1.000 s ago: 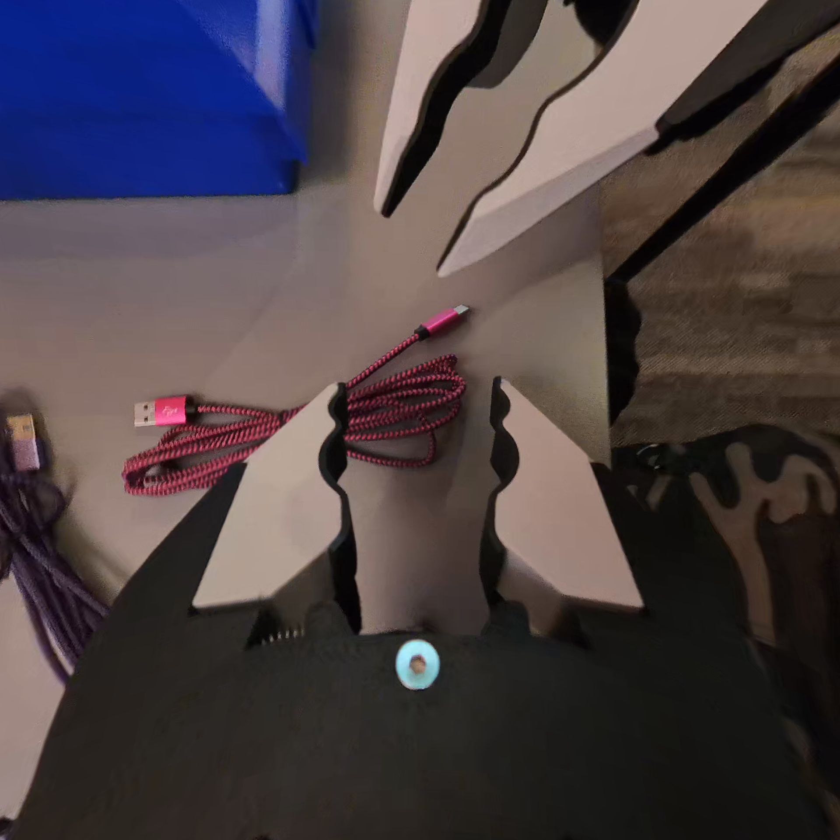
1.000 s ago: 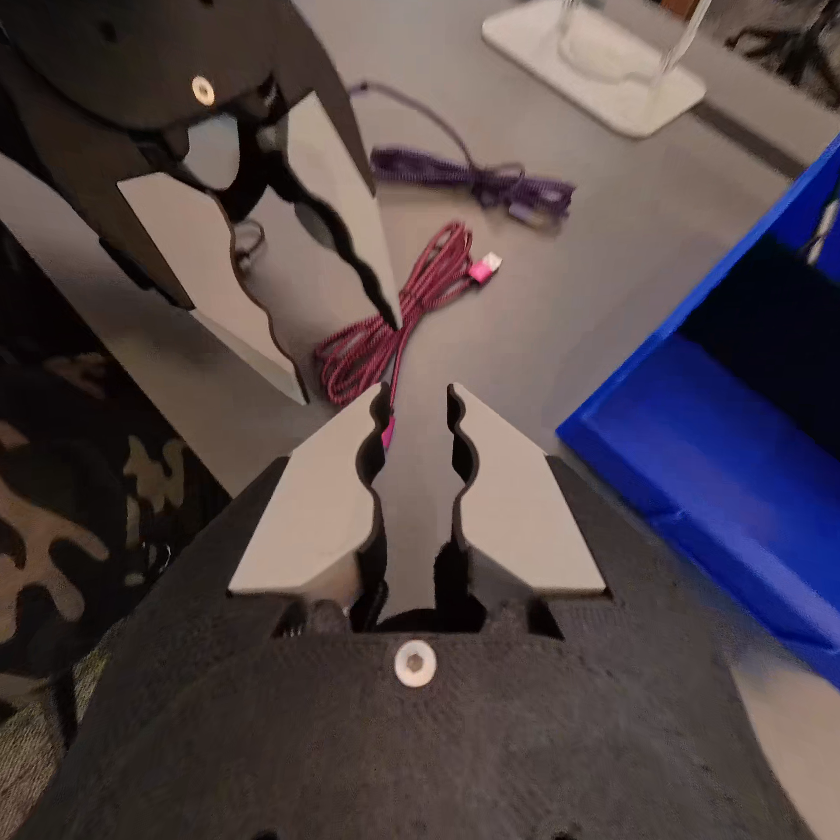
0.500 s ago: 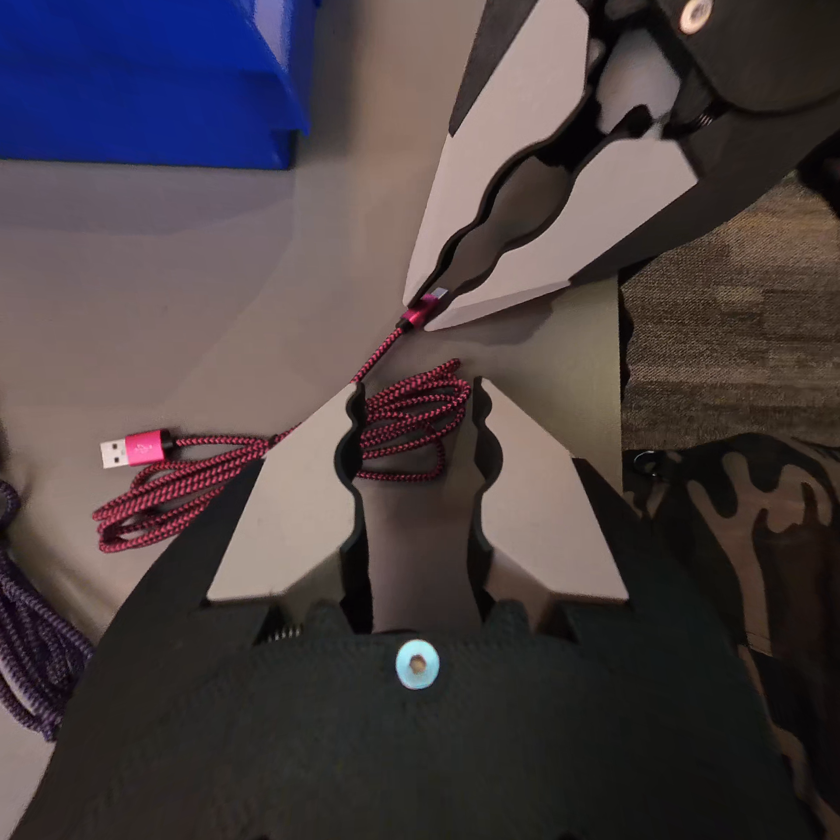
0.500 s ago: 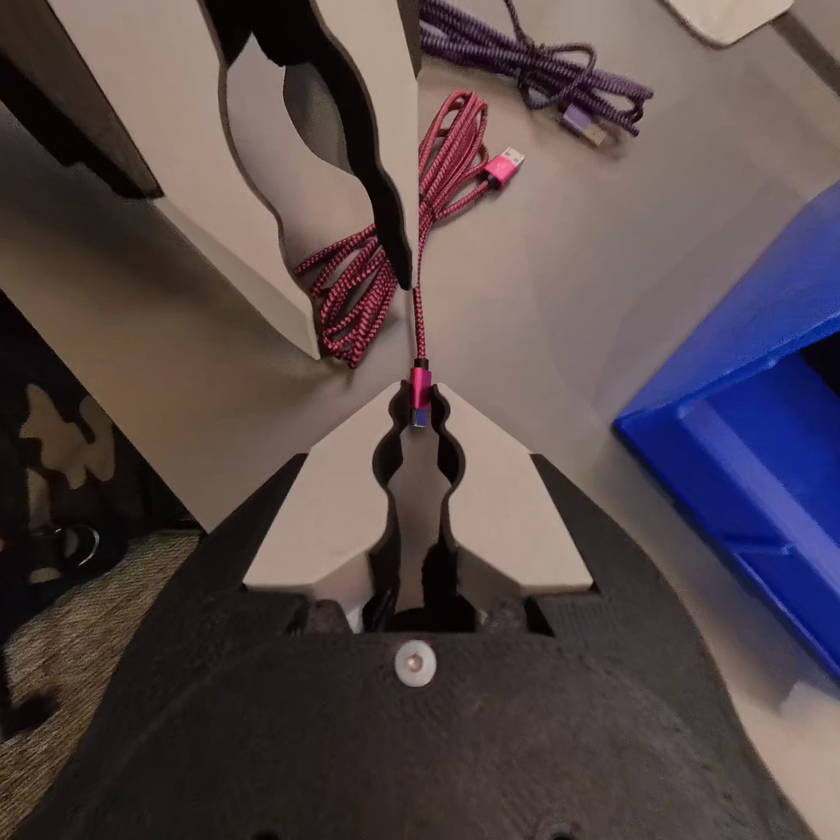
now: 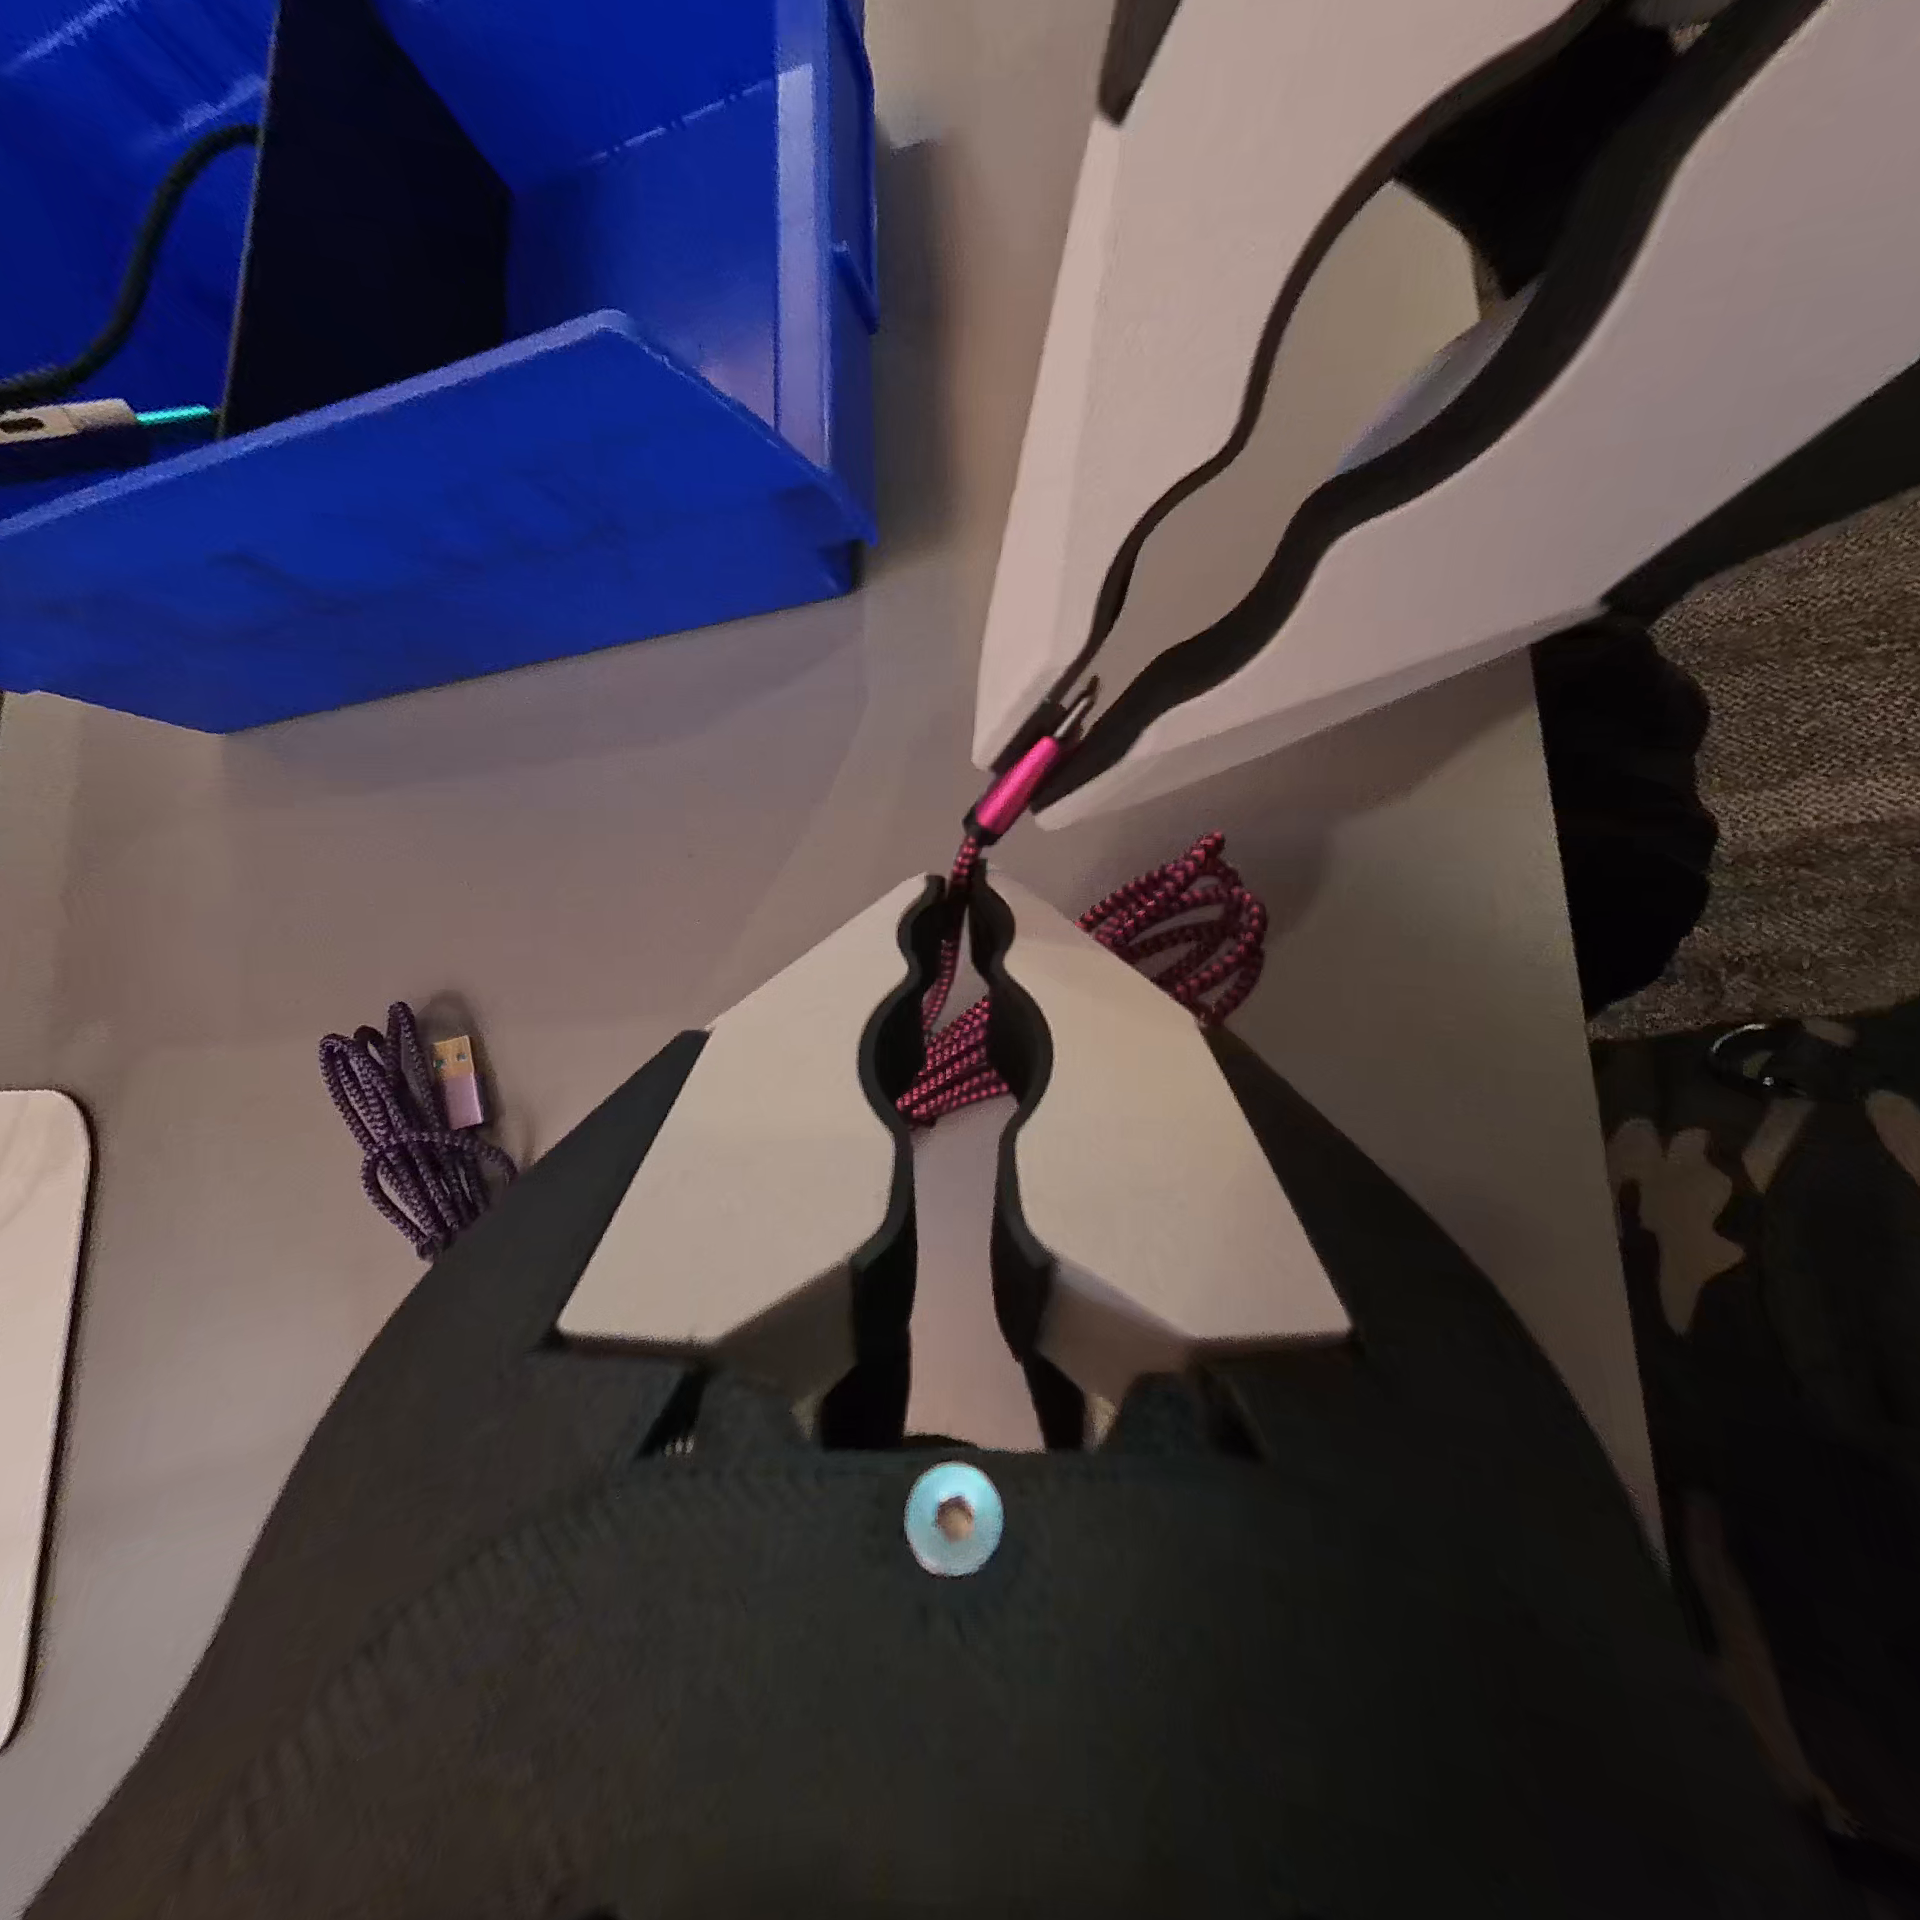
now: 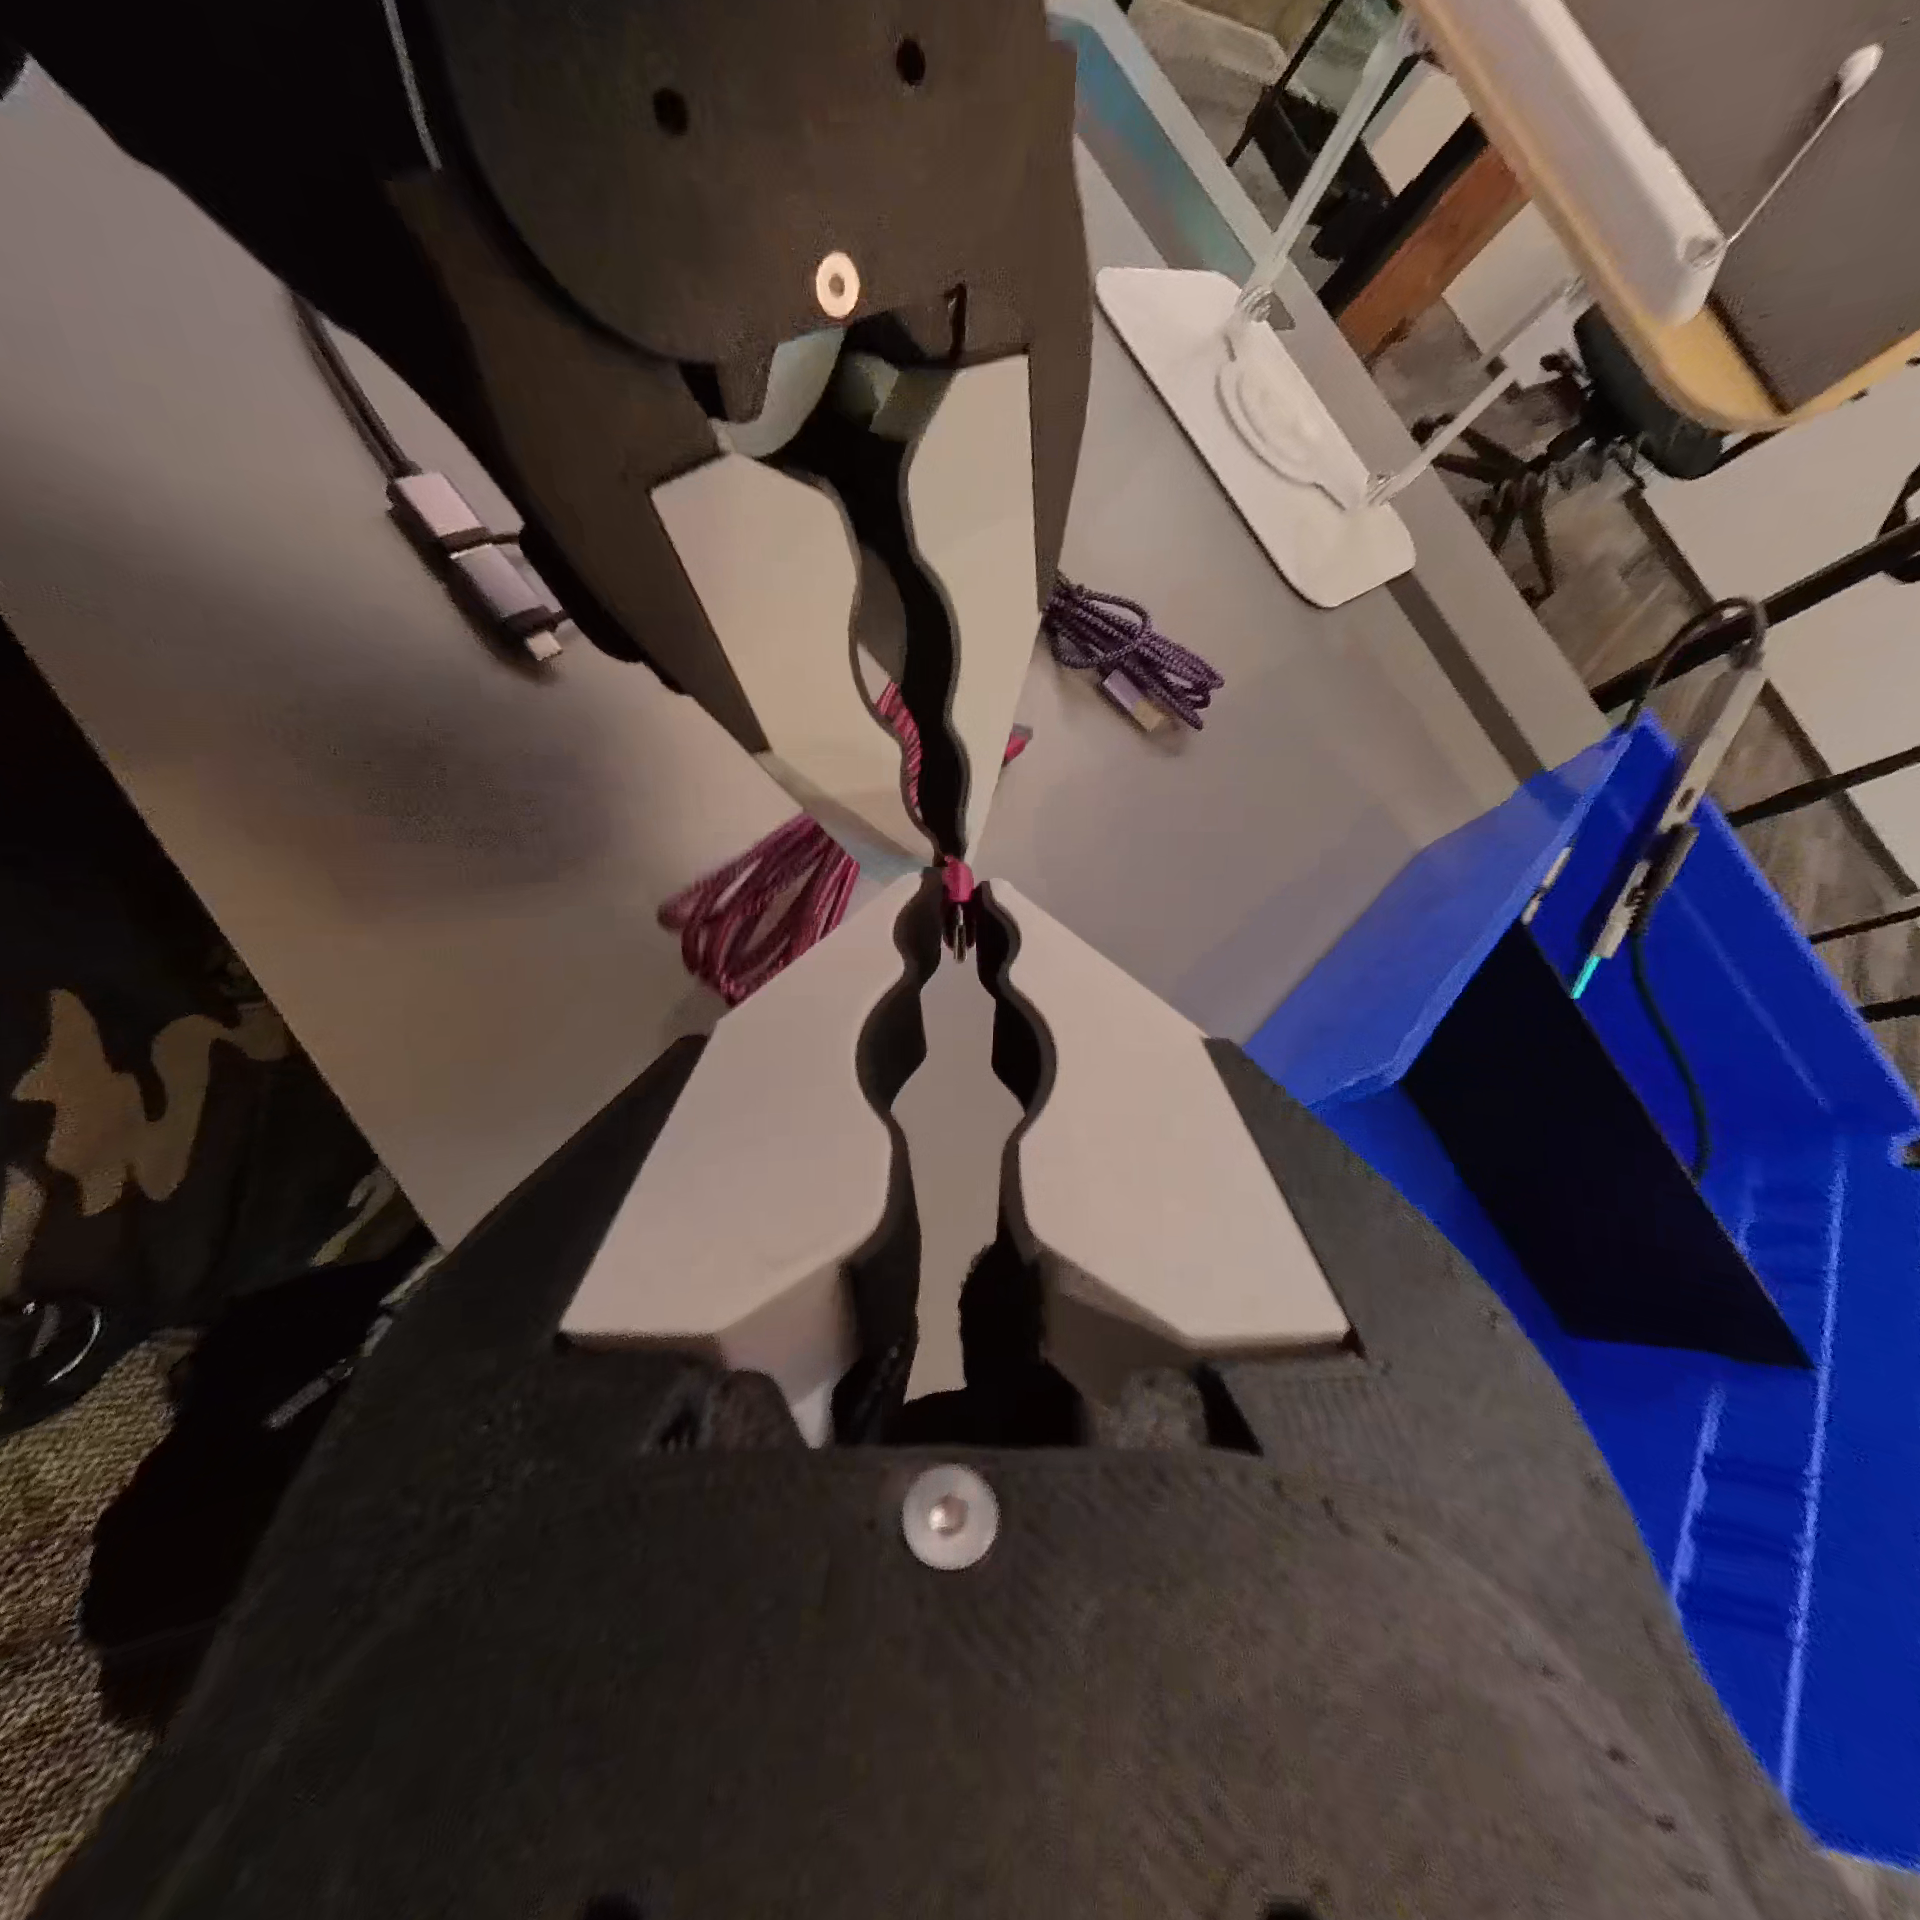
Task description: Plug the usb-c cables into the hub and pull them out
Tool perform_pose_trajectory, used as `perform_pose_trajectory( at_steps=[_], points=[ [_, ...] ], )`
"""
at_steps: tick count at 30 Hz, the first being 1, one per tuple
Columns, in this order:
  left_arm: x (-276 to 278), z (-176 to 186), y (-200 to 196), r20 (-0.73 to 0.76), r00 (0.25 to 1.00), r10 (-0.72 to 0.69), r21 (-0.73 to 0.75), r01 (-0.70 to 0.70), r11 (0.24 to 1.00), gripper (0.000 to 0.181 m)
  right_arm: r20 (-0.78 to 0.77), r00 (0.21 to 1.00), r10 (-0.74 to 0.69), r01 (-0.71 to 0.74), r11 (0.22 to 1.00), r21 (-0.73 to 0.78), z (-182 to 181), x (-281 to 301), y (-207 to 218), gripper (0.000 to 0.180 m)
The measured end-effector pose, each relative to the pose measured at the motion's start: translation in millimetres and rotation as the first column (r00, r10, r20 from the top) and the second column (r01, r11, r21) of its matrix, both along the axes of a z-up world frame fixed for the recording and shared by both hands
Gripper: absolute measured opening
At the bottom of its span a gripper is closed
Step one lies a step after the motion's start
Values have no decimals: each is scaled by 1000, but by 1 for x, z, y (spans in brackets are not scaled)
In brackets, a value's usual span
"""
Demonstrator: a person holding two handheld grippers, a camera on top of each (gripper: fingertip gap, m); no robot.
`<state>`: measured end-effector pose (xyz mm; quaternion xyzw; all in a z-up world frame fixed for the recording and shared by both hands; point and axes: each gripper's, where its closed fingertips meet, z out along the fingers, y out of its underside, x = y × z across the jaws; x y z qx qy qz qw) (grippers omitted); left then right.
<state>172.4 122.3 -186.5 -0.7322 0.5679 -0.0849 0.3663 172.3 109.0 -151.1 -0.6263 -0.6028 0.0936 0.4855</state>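
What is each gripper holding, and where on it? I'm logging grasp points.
The right gripper pinches the pink cable's USB-C plug; the left gripper pinches the braided cord just behind it.

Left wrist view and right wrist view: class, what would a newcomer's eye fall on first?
Two claws meet tip to tip at the centre: the right claw pinches the pink cable's plug, and the left claw grips its braided cord just behind. A bright blue bin stands on the grey table, upper left.

Bin (image 5: 436,582) behind coiled cable (image 5: 416,1132), both on table (image 5: 260,883).
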Motion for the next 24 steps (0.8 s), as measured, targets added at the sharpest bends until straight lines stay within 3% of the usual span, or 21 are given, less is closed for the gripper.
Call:
perform_pose_trajectory(
  at_steps=[2, 7, 9, 12, 16, 19, 22, 24],
  points=[
    [0, 3, 2, 44, 999, 25, -1, -25, 1000, 0, -27, 1000, -1, 1, 1000, 1, 5, -3, 3, 4],
    [-2, 39, 11, 366, 920, 142, -107, -110, 988, 0, -290, 953, -86, 92, 996, 7, 43, -5, 17, 9],
    [0, 56, 8, 511, 844, 165, -212, -63, 975, 0, -407, 910, -77, 64, 997, -47, 53, -10, 16, 25],
    [1, 71, -1, 632, 761, 146, -281, 49, 958, 0, -523, 851, -57, 4, 995, -102, 61, -17, 17, 23],
    [4, 79, -16, 707, 702, 93, -303, 181, 936, 0, -653, 757, 8, -190, 959, -210, 73, -33, 7, 8],
    [5, 80, -23, 735, 674, 74, -305, 231, 924, 0, -717, 695, 63, -365, 890, -275, 74, -40, -3, 6],
    [1, 79, -21, 740, 667, 86, -303, 217, 928, 1, -729, 681, 70, -384, 882, -275, 74, -36, 0, 6],
    [-10, 84, -18, 734, 674, 82, -268, 175, 947, 16, -690, 719, 84, -351, 900, -257, 72, -36, 0, 5]
  ],
)
